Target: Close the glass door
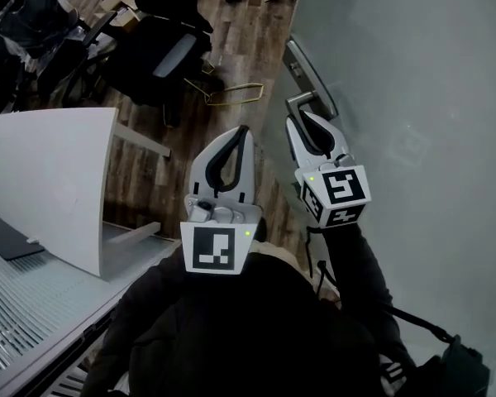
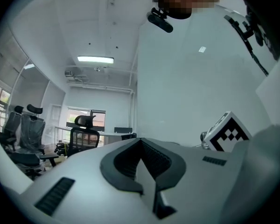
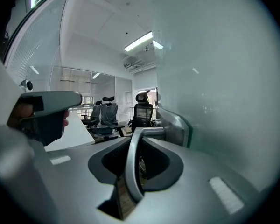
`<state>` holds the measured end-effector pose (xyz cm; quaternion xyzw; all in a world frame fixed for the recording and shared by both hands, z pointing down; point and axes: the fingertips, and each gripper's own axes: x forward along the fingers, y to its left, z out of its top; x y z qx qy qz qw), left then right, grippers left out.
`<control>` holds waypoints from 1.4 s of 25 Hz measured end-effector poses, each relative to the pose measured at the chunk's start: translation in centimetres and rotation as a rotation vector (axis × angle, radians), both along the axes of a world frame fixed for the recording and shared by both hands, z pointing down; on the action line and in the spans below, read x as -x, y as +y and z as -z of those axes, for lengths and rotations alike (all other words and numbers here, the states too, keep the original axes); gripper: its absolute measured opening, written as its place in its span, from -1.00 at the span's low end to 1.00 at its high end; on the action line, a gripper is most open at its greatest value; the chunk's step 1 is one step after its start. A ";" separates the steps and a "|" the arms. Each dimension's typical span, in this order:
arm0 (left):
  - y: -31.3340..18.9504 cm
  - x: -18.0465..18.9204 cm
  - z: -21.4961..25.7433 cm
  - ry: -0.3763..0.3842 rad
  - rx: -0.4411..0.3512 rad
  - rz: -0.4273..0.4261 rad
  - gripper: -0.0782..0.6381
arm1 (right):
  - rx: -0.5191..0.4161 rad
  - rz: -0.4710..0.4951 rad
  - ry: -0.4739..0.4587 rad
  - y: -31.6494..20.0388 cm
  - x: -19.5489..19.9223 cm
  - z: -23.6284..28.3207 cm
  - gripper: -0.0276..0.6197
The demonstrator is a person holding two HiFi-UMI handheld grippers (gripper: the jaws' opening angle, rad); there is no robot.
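Right gripper (image 1: 312, 122): jaws clamped on the lever of the door handle (image 1: 301, 99), upper centre of the head view. Left gripper (image 1: 240, 135): jaws together with nothing between them, held free just left of the right one. Glass door (image 1: 413, 89): a frosted pane filling the right of the frame, its handle edge seen against wooden floor (image 1: 256, 48). The grip is judged done and the swing shut not yet made (no door frame is shown).

Head view downward — gripper views along glass door (image 1: 413, 81)
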<state>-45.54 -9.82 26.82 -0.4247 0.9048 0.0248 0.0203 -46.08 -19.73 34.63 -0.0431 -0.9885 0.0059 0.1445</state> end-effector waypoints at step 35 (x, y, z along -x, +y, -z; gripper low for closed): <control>24.8 -9.2 -1.9 0.056 0.073 0.185 -0.79 | 0.023 0.349 -0.015 26.7 -7.7 0.4 -0.70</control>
